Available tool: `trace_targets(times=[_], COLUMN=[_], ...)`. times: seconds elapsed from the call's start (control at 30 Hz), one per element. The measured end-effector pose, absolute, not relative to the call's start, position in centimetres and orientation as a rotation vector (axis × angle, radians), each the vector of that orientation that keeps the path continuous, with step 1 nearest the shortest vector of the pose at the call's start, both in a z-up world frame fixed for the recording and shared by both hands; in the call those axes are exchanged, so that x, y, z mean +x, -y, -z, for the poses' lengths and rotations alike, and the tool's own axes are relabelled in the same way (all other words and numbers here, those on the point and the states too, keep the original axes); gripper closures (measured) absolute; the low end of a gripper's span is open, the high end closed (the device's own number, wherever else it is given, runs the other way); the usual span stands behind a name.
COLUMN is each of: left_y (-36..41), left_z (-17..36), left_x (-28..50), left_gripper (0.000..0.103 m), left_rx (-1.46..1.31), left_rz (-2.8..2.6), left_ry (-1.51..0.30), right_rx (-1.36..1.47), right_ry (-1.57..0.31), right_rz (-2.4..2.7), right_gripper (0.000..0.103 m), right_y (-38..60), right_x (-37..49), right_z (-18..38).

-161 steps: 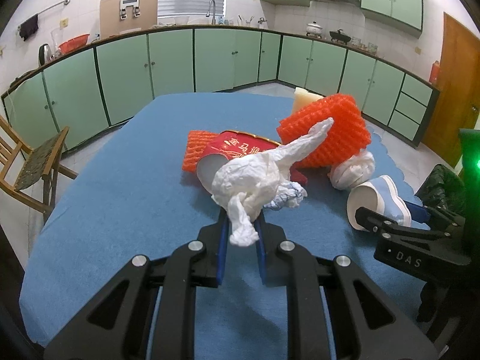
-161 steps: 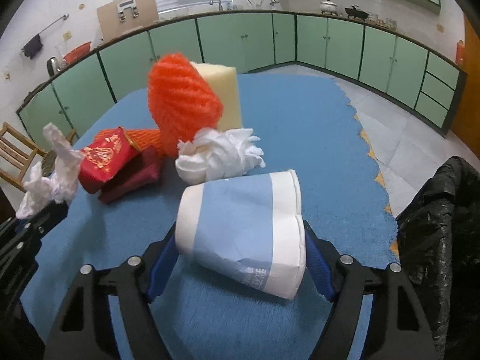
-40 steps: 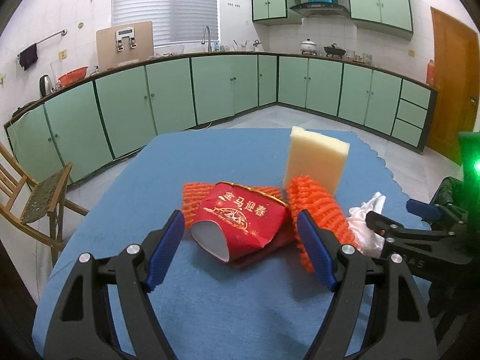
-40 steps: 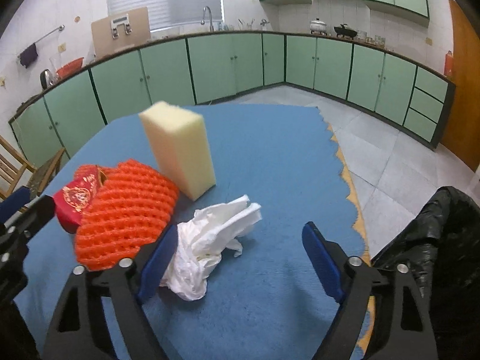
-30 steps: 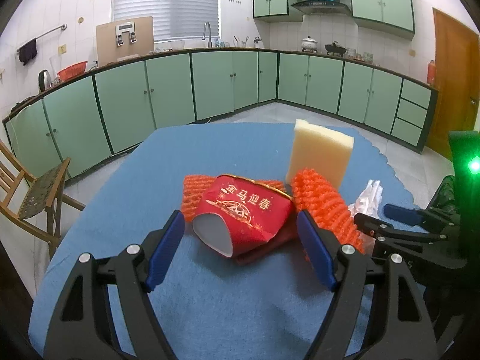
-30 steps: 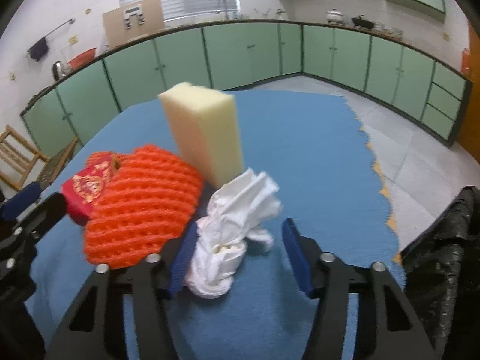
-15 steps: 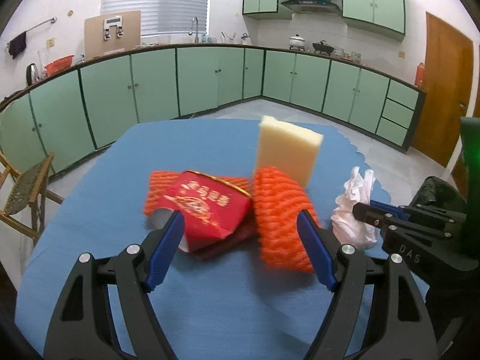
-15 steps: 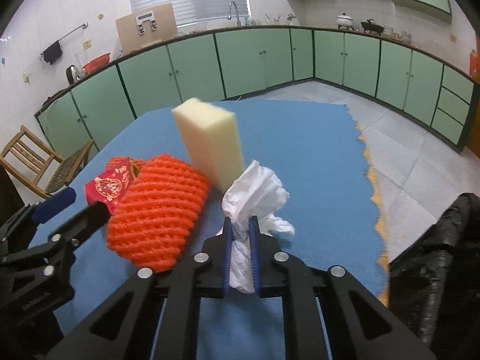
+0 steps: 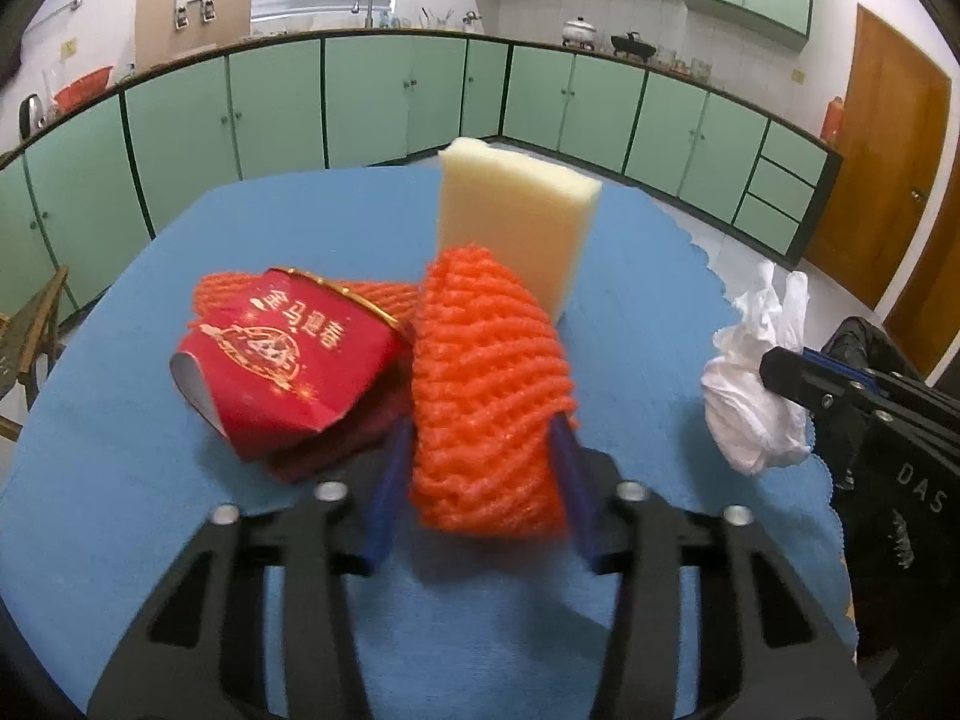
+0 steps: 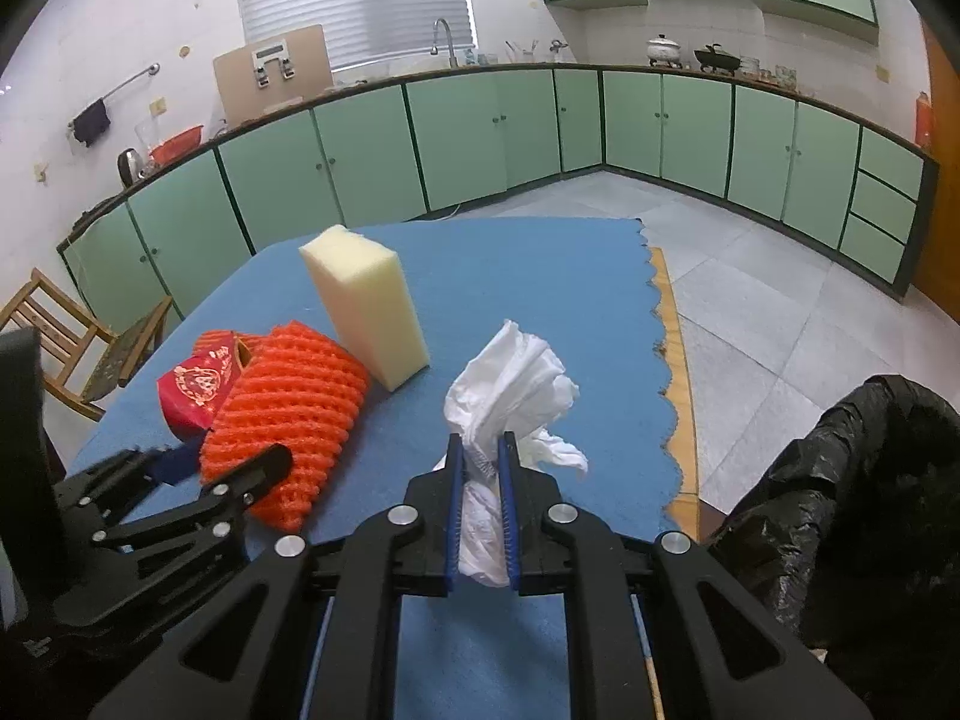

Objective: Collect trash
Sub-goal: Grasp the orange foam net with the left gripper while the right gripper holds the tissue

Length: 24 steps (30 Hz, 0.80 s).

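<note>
The right gripper (image 10: pixel 479 450) has its fingers clenched on a crumpled white tissue (image 10: pixel 510 378), lifted above a blue-covered worktop (image 10: pixel 540 276). The left gripper (image 9: pixel 480 450) fingers press both sides of an orange foam net (image 9: pixel 486 384), grasping it. Risks: the loose tissue could slip free before reaching the black trash bag (image 10: pixel 852 492) at the right; lifting the springy net could topple the upright yellow sponge (image 9: pixel 516 222) or drag the red paper cup (image 9: pixel 282 360) touching it. Behind: a kitchen with green cabinets (image 10: pixel 468 138)
</note>
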<state>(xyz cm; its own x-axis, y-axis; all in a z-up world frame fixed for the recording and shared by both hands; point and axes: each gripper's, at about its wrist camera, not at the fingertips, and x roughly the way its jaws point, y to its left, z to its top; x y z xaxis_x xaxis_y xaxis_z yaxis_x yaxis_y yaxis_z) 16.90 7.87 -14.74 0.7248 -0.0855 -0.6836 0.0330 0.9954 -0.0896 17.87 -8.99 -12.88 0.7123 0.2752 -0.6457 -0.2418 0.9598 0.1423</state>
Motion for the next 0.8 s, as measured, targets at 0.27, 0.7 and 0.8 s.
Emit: trace_targets(times=[0.27,0.7,0.8], left_y=[-6.6,-5.1,-4.8], left_z=[13.1,9.3,8.6], left_x=[15.8,12.4,11.7], left_gripper=[0.075,0.077,0.077], left_rx=[-0.025,0.005,0.007], left_rz=[0.059,0.086,0.095], left_ry=[-0.703,-0.615,-0.601], right_rx=[0.056,0.045,0.042], right_ry=[-0.714,-0.658,-0.636], right_rz=[-0.295,-0.321,-0.327], right_gripper=[0.092,0.092,0.092], right_y=[9.3,9.8,9.9], right_x=[17.3,15.3,14.6], right_z=[12.4,9.8,8.8])
